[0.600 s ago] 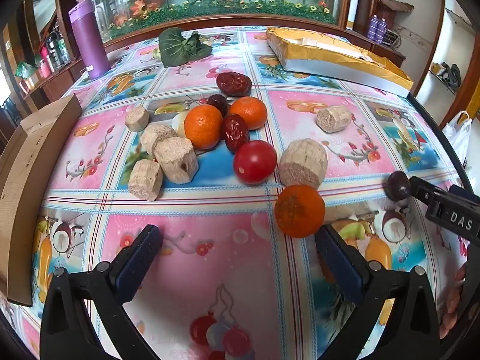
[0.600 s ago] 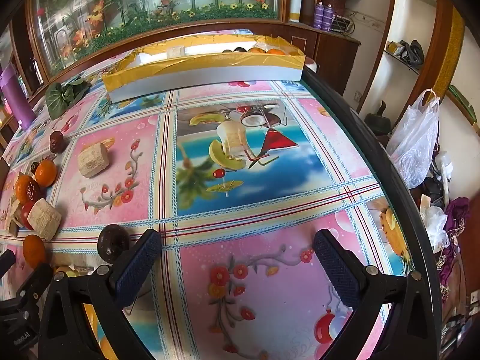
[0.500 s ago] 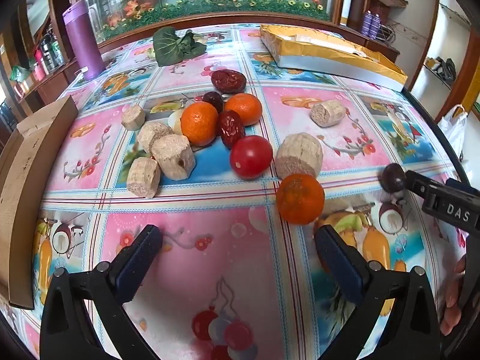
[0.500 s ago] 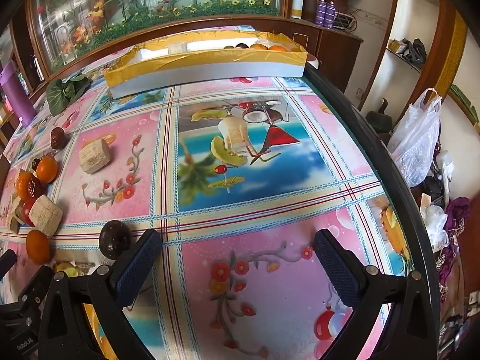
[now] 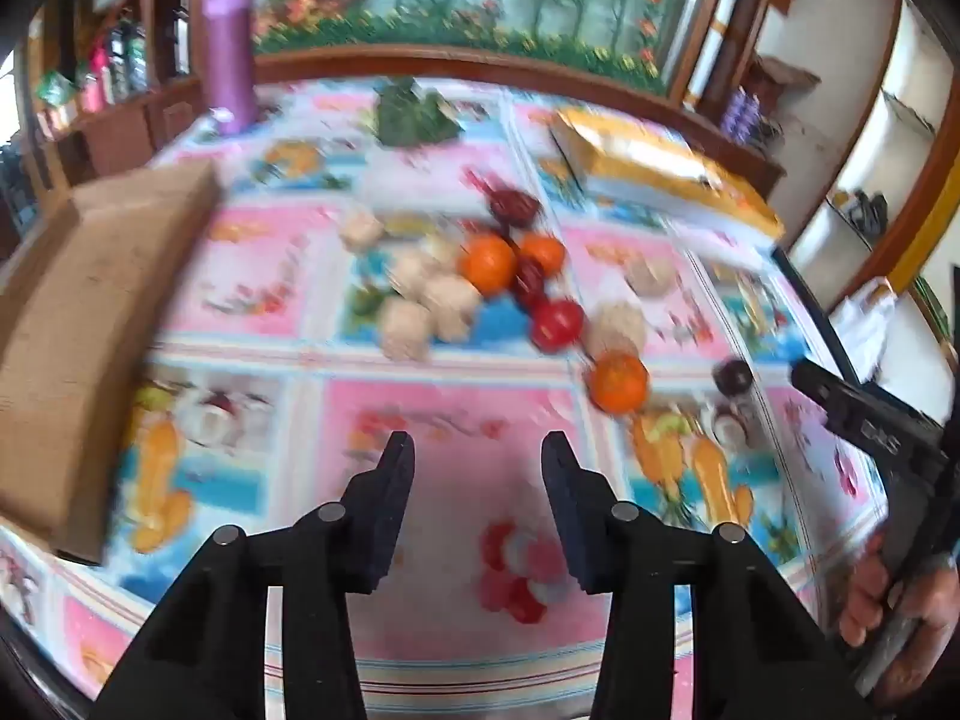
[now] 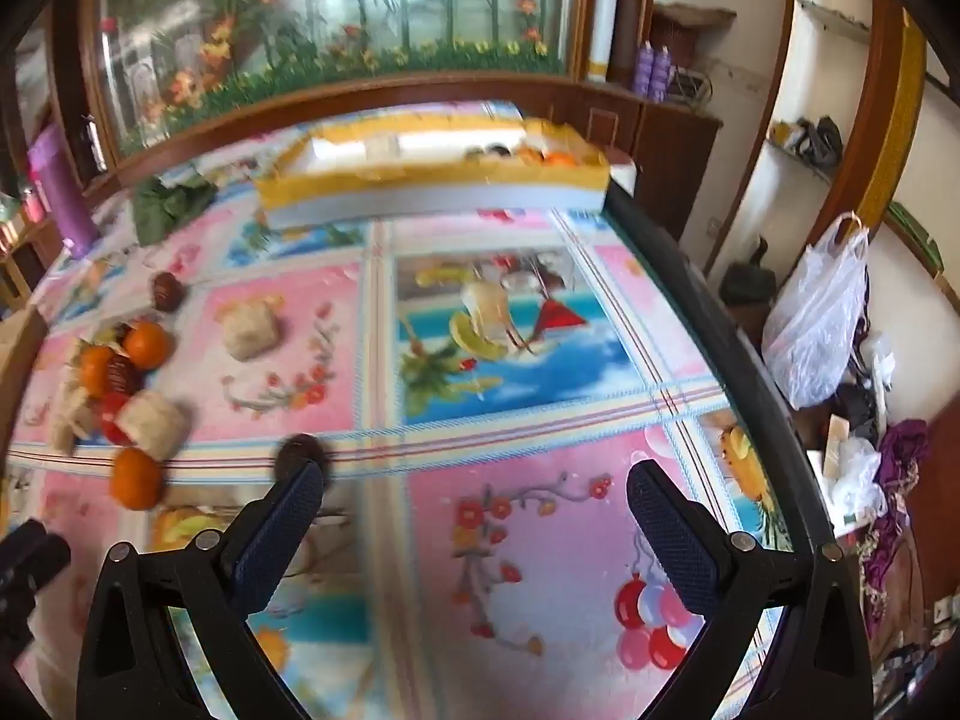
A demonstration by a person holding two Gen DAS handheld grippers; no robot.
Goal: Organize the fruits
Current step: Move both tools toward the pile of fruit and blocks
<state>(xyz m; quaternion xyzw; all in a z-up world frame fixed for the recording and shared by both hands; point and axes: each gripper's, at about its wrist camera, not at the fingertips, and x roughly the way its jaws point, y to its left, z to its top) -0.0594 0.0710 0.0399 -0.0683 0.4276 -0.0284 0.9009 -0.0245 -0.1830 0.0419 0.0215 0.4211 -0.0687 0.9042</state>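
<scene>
A heap of fruit lies mid-table: oranges (image 5: 487, 262), a red tomato (image 5: 557, 324), dark red dates (image 5: 515, 206) and pale cork-like chunks (image 5: 447, 300). One orange (image 5: 618, 382) and a dark round fruit (image 5: 733, 376) lie apart, nearer me. My left gripper (image 5: 477, 468) is empty above bare cloth, short of the heap, its jaws half closed with a gap between them. My right gripper (image 6: 474, 489) is open and empty; the dark fruit (image 6: 300, 452) sits just beyond its left finger (image 6: 282, 531). A yellow-rimmed box (image 6: 432, 189) at the back holds some fruit.
A brown cardboard box (image 5: 84, 324) lies along the left edge. A purple bottle (image 5: 228, 51) and green leaves (image 5: 414, 111) stand at the back. The table's dark right edge (image 6: 708, 312) drops to a cluttered floor with a white plastic bag (image 6: 822, 312). Both views are blurred.
Both grippers have pulled back and up from the table. The left gripper's jaws have closed from wide open to a narrow gap. The right stays wide open.
</scene>
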